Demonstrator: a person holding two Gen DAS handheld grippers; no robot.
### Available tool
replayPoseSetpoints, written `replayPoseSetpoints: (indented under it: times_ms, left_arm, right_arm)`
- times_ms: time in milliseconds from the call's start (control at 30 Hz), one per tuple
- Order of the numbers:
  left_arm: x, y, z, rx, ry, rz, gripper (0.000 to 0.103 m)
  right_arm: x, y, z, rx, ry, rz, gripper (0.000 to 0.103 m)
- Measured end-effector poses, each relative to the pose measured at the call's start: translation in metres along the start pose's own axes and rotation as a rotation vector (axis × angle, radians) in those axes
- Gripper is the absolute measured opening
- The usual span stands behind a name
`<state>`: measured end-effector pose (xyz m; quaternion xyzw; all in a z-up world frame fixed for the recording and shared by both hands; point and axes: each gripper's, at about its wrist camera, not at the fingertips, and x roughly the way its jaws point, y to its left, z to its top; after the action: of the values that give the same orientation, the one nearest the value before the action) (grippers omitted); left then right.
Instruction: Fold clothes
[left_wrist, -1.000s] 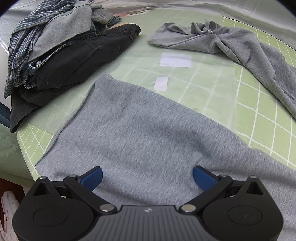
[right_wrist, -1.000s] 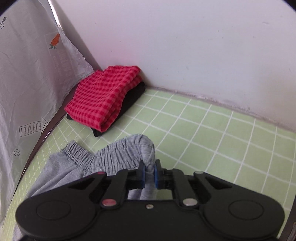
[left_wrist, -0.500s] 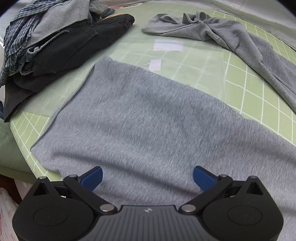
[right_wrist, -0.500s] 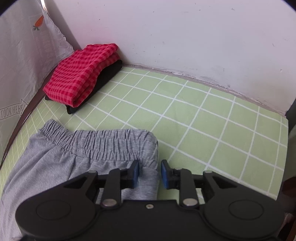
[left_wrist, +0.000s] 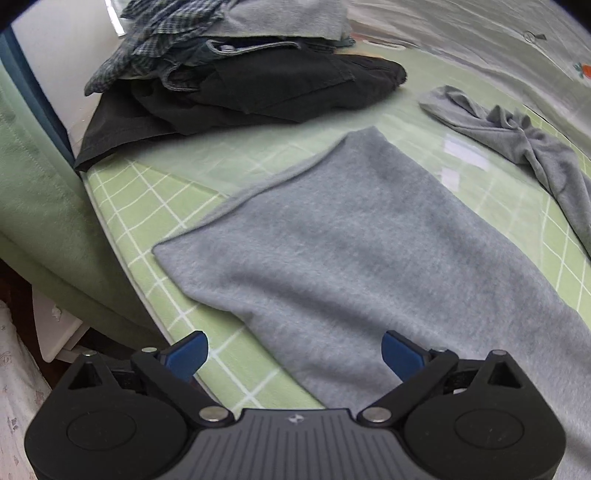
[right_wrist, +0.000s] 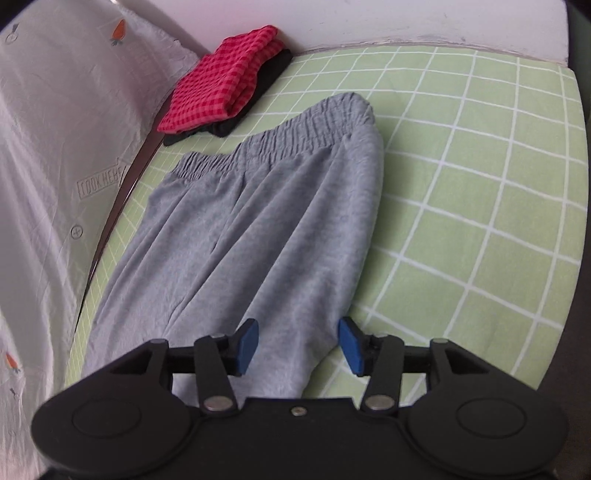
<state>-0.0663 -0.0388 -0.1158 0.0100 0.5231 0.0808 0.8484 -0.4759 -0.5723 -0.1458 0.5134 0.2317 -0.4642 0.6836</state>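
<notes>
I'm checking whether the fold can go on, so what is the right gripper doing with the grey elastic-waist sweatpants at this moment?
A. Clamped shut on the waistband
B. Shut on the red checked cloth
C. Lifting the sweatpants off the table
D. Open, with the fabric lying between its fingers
D: the right gripper is open, its blue fingertips spread apart over the grey elastic-waist sweatpants, which lie flat on the green checked tablecloth.

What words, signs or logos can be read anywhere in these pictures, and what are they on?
"LOOK HERE", inside an arrow outline, on the white printed sheet at the left of the right wrist view; the first letter is unclear.
A plus sign in a circle on the same sheet, lower down.
A small white logo on the left gripper: too small to read.
The clothes show no readable text.
</notes>
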Motion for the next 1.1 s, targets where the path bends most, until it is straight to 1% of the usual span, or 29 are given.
replayPoseSetpoints:
  times_ms: [67,133,167,200,233,267,300,333,367,400,433,500,600,767,833,900,1000,1033,1067,1100]
  left_arm:
    - [0.007,0.011,0.006,-0.015,0.000,0.036,0.094]
    - [0.014,0.020,0.011,-0.025,0.004,0.063,0.089]
    - [0.017,0.023,0.012,-0.030,0.006,0.059,0.087]
    - [0.020,0.026,0.013,-0.034,0.007,0.054,0.080]
    - [0.023,0.029,0.014,-0.039,0.009,0.050,0.079]
    - [0.025,0.032,0.015,-0.041,0.010,0.044,0.076]
    - [0.025,0.032,0.016,-0.034,0.003,0.031,0.070]
    - [0.025,0.032,0.016,-0.019,-0.009,0.013,0.064]
    - [0.024,0.029,0.017,0.006,-0.023,-0.015,0.043]
    - [0.023,0.026,0.018,0.031,-0.030,-0.026,0.010]
    - [0.023,0.024,0.018,0.054,-0.029,-0.016,0.002]
    - [0.023,0.021,0.018,0.079,-0.036,-0.010,0.002]
    - [0.020,0.029,0.021,0.067,-0.045,-0.012,0.002]
    - [-0.001,0.051,0.027,0.044,-0.096,-0.014,0.002]
    - [-0.007,0.059,0.026,0.036,-0.102,-0.008,0.002]
    - [-0.003,0.063,0.021,0.031,-0.087,-0.003,0.002]
    - [0.004,0.065,0.009,0.034,-0.057,-0.005,0.003]
    - [0.003,0.064,0.008,0.032,-0.056,0.001,0.007]
    - [0.002,0.064,0.006,0.029,-0.055,0.008,0.008]
    - [0.001,0.063,0.004,0.027,-0.056,0.014,0.008]
  right_arm:
    - [0.001,0.012,-0.010,-0.084,0.018,-0.006,0.048]
    - [0.001,0.020,-0.017,-0.148,0.027,-0.011,0.041]
    - [0.001,0.023,-0.020,-0.173,0.029,-0.015,0.039]
    - [0.001,0.026,-0.022,-0.190,0.031,-0.018,0.034]
    - [0.003,0.027,-0.023,-0.204,0.035,-0.018,0.023]
    - [0.004,0.029,-0.025,-0.218,0.039,-0.018,0.017]
    - [0.005,0.031,-0.026,-0.235,0.039,-0.020,0.007]
    - [0.004,0.033,-0.028,-0.255,0.029,-0.022,0.001]
    - [0.001,0.036,-0.028,-0.274,0.011,-0.022,0.001]
    - [-0.002,0.038,-0.029,-0.293,-0.006,-0.022,0.001]
    - [-0.005,0.041,-0.029,-0.313,-0.024,-0.022,0.001]
    - [-0.017,0.044,-0.027,-0.325,-0.070,-0.018,0.001]
    - [-0.039,0.043,-0.018,-0.299,-0.133,-0.001,0.000]
    - [-0.075,0.042,-0.005,-0.283,-0.214,0.021,0.000]
    - [-0.077,0.036,-0.006,-0.285,-0.204,-0.007,0.000]
    - [-0.068,0.026,-0.010,-0.290,-0.168,-0.067,0.000]
    - [-0.048,0.009,-0.018,-0.233,-0.062,-0.124,0.001]
    - [-0.044,0.009,-0.020,-0.230,-0.041,-0.145,0.003]
    - [-0.042,0.010,-0.022,-0.240,-0.034,-0.168,0.006]
    - [-0.042,0.013,-0.024,-0.257,-0.044,-0.195,0.019]
